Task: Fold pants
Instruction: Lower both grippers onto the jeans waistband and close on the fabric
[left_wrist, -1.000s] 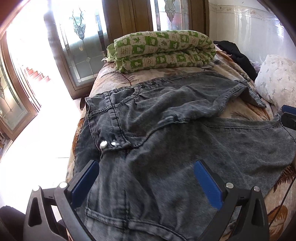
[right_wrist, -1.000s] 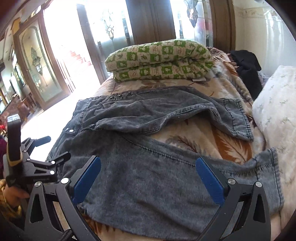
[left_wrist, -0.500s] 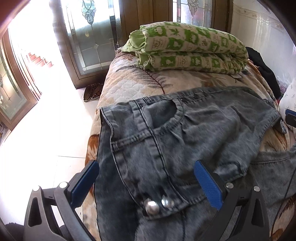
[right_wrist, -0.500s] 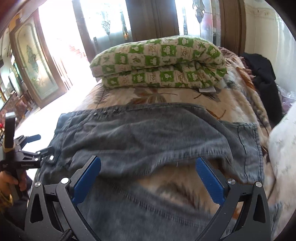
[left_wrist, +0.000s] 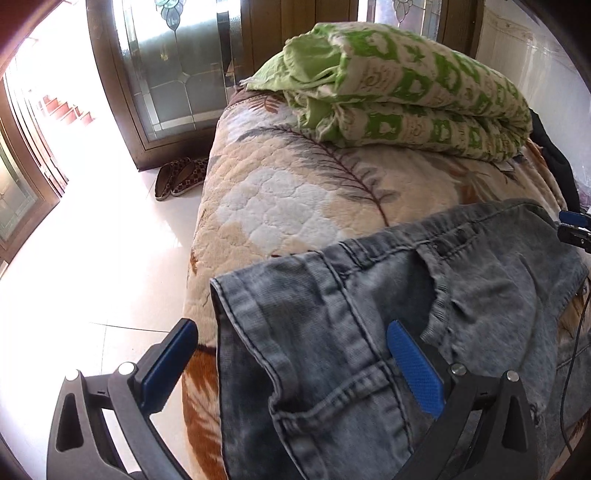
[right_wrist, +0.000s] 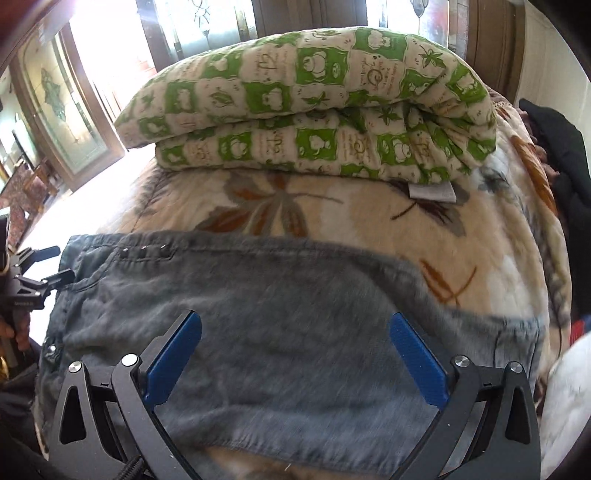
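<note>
Now both grippers, left (left_wrist: 291, 365) and right (right_wrist: 295, 354), hang released over the jeans (left_wrist: 388, 332); best pinch the waistband corners evenly.

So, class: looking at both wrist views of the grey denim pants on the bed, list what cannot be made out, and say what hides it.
- Grey denim pants: lower legs cut off by the bottom edge, left wrist view.
- Right leg hem: motion-blurred, right wrist view.
- Black garment: partly cut off at the right edge; type unclear.
- White care label under the green-and-cream folded quilt: print too small.
- Left claw: mostly cut off at the left edge.
</note>
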